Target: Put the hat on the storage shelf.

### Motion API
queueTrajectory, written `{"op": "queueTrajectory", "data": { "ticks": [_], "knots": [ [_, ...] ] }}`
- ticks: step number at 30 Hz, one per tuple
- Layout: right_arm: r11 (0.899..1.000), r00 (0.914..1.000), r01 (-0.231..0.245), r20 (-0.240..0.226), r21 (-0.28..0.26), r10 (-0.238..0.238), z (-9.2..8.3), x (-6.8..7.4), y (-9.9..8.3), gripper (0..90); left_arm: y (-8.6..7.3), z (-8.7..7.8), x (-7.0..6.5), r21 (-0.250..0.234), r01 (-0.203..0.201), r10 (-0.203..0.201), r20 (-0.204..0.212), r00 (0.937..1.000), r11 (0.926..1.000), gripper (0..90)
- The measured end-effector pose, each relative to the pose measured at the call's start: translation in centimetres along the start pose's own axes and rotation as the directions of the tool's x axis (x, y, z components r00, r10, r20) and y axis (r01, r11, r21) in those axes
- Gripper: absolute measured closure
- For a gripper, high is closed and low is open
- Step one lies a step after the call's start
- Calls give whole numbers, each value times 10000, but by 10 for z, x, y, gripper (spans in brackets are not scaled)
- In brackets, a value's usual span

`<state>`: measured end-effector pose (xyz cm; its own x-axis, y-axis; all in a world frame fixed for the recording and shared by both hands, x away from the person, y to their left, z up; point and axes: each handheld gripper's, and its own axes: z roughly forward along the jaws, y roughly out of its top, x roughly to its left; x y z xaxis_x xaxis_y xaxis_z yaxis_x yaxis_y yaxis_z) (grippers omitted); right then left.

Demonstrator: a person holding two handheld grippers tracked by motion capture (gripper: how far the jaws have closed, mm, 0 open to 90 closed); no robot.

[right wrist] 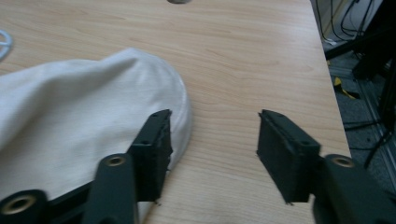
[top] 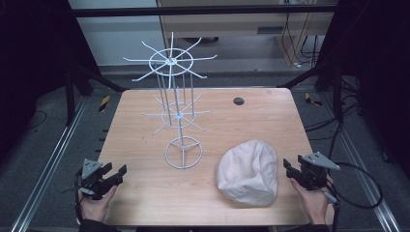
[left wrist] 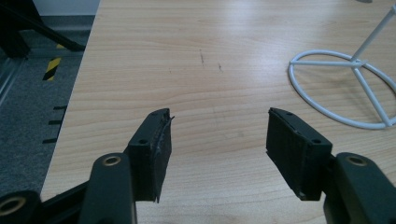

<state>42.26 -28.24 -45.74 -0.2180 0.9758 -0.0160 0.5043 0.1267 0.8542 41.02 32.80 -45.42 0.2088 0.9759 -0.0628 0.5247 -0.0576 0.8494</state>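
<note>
The person's two hands come in from the near edge of the wooden table (top: 270, 116), each wrapped around the handle of a tool held low over the surface and aimed forward, away from the person. The left tool (top: 116, 173) sits at the near left corner, angled slightly inward; in the left gripper view its black jaws stand wide apart with only bare wood between them. The right tool (top: 288, 169) hovers at the near right edge, its cable looping off the side of the table. Its jaws are parted too, and nothing is between them.

A cream fabric hat (top: 249, 171) lies on the near right part of the table, just beside the right tool and on its inner side. In the right gripper view the hat (right wrist: 84, 121) spreads in front of the tool's left jaw, which overlaps the cloth's edge in the picture; whether it touches I cannot tell. The gap between the jaws looks onto bare wood just past the hat's rim.

The hat lies crumpled, crown up, its long axis running roughly from the near edge towards the far side, leaning a little to the right.

A white wire rack (top: 179, 116) stands upright at the table's middle, its ring base (left wrist: 345, 88) well ahead and to the right of the left tool.
</note>
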Motion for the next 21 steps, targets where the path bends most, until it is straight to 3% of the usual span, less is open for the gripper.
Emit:
{"op": "queueTrajectory", "data": {
  "ticks": [6,11,12,17,21],
  "knots": [
    [9997,9969,210,-757,-84,-216,-21,12,13,655,-2,-1,0,74,94,-95,152,9998,9999,419],
    [9989,9913,468,-1229,-54,-472,-34,16,18,736,-1,-2,0,43,58,-59,130,9999,10000,432],
    [9986,9863,535,-1563,-40,-535,-40,17,19,790,-1,-1,0,97,8,-9,96,10000,10000,435],
    [9967,9770,802,-1993,141,-758,-46,21,21,892,-1,-1,-2,162,-119,118,33,9999,9998,439],
    [9936,9684,1096,-2282,284,-1003,-48,26,21,900,-1,-1,-3,236,-210,210,9,9998,9995,439]
  ]
}}
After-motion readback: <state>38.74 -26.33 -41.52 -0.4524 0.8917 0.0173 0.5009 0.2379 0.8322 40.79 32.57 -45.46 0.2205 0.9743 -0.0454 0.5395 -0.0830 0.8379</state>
